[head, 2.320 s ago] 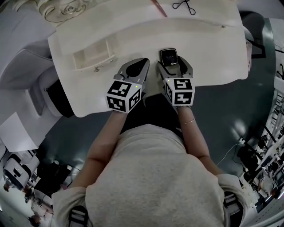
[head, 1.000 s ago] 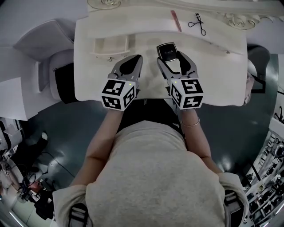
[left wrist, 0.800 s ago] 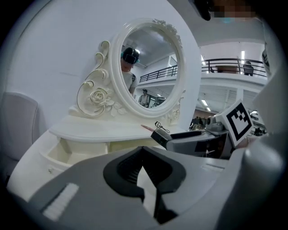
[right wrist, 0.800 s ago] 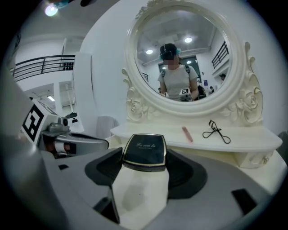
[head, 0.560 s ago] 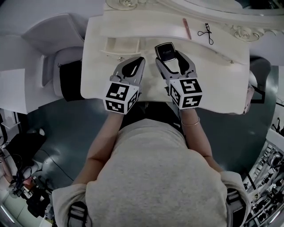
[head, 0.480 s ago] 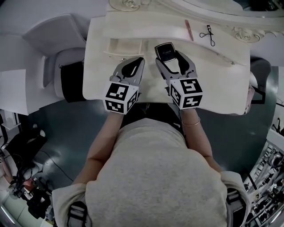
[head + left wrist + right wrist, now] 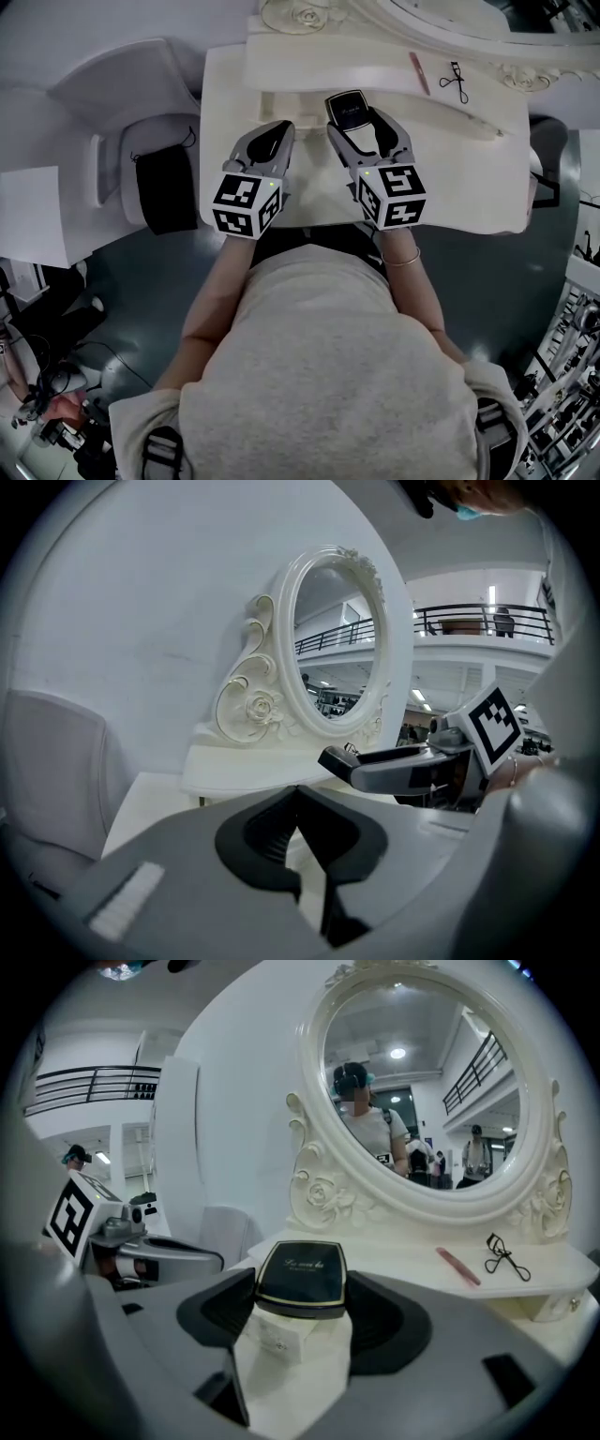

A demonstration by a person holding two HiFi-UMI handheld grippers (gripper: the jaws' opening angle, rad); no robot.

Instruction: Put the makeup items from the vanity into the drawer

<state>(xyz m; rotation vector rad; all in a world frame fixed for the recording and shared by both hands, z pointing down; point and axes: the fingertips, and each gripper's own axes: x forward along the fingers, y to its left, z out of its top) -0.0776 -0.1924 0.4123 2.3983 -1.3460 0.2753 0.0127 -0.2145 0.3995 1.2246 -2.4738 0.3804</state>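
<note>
With the left gripper (image 7: 272, 136) pressed together and empty, the right gripper (image 7: 359, 127) pinched a glossy black gold-trimmed compact (image 7: 348, 109) over the middle of the white vanity top (image 7: 469, 178), where a slackened squeeze could drop it.

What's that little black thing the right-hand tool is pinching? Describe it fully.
A flat black compact, rounded-square, with a glossy lid, thin pale edge trim and light script lettering. It looks like hard plastic and is closed. It lies lid up, nearly level, clamped at its sides between the dark fingers of the right gripper, above the white vanity top.
</note>
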